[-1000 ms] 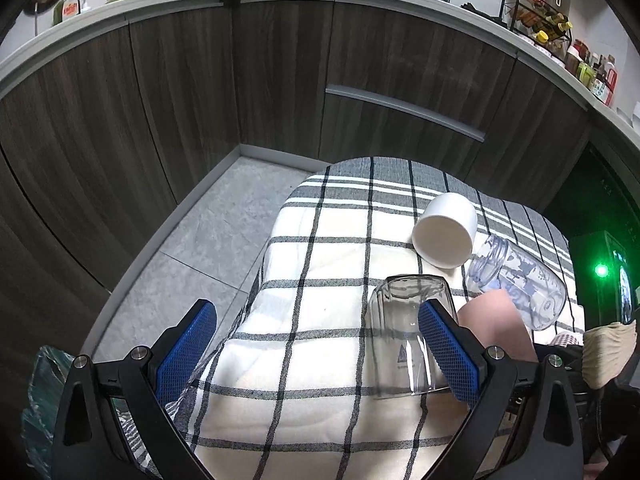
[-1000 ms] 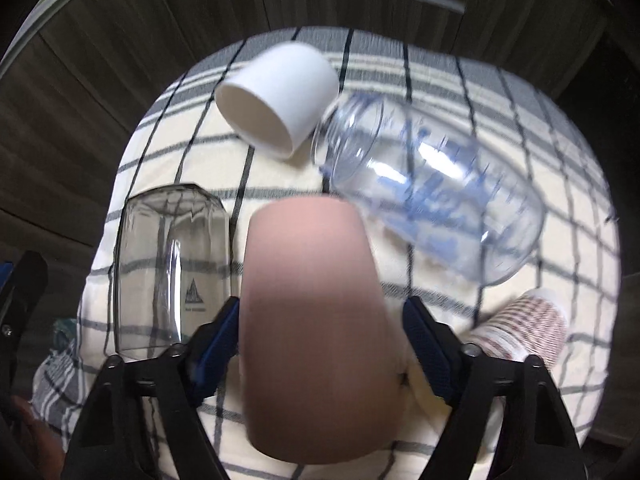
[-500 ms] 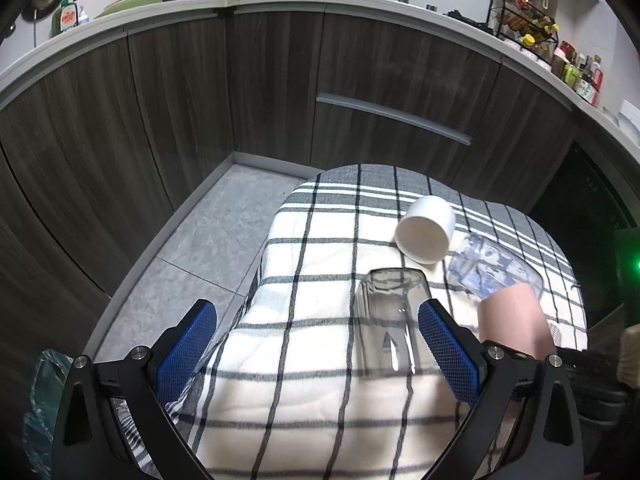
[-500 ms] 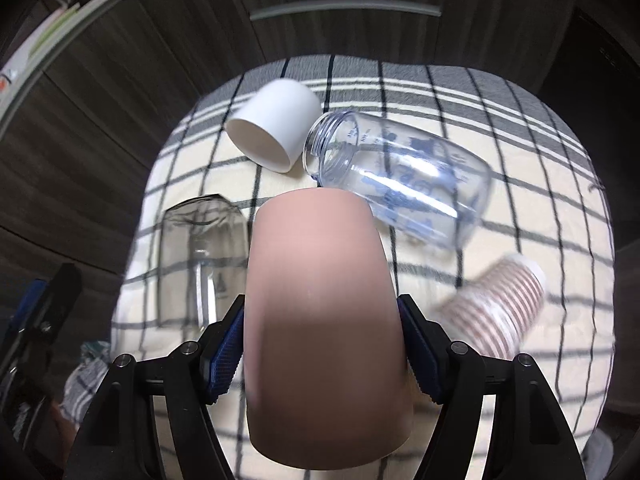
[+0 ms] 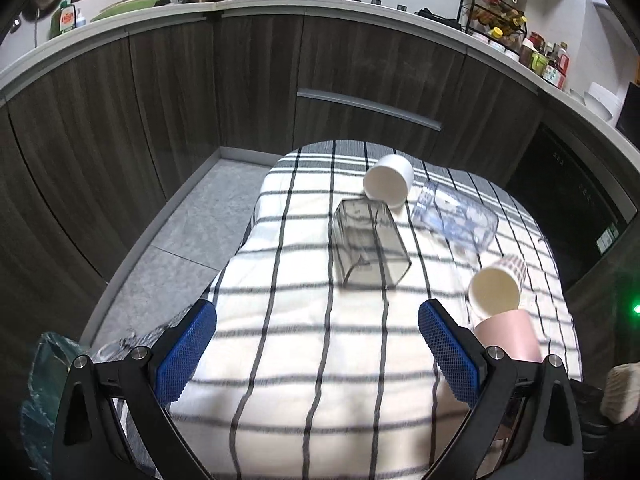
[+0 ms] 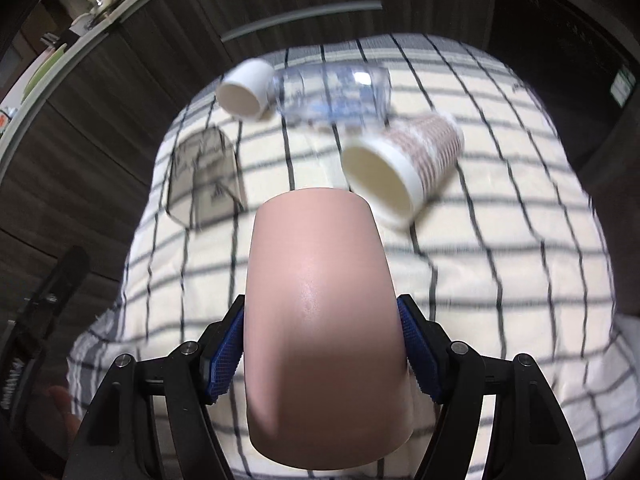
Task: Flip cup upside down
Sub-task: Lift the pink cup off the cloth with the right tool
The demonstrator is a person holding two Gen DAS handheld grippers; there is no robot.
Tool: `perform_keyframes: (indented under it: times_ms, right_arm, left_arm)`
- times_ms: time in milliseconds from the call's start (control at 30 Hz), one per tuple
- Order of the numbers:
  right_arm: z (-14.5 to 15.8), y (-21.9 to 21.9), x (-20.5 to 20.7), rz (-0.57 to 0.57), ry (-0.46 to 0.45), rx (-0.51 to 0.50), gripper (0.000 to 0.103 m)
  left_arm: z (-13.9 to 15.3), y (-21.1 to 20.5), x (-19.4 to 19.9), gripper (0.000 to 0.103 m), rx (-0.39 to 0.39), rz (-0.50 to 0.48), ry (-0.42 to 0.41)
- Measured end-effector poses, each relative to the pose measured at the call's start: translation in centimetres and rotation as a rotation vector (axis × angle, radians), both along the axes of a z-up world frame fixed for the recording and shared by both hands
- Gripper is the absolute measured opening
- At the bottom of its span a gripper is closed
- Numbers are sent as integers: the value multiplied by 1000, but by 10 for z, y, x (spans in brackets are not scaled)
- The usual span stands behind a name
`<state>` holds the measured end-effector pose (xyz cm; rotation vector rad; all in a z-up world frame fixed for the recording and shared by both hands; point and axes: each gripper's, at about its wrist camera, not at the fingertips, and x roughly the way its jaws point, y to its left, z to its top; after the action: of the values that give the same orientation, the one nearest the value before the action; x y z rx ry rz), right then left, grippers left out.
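Observation:
My right gripper is shut on a pink cup and holds it above the checked cloth; the cup also shows at the right edge of the left wrist view. My left gripper is open and empty, above the near part of the cloth. A smoky glass tumbler lies on its side ahead of it.
Lying on the cloth are a white cup, a clear printed jar and a patterned paper cup. Dark kitchen cabinets stand behind, with a tiled floor to the left. A green bag is at the lower left.
My right gripper has lifted the pink cup up and back from the cloth. My left gripper has pulled back and risen, so the tumbler is farther ahead.

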<state>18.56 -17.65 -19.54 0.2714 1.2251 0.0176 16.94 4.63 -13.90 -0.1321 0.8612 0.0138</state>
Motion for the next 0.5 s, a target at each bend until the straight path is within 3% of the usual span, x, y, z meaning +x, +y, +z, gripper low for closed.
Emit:
perform_keyframes:
  times_ms: [267,500]
  right_arm:
    - [-31,3,-21,-9,8,-11,71]
    - [-31,6,-20,-6,-6,-24,72]
  left_arm:
    - [-12,-5,-15,103,30,-5,17]
    - [-17,-7,-16,103,34,-7,26]
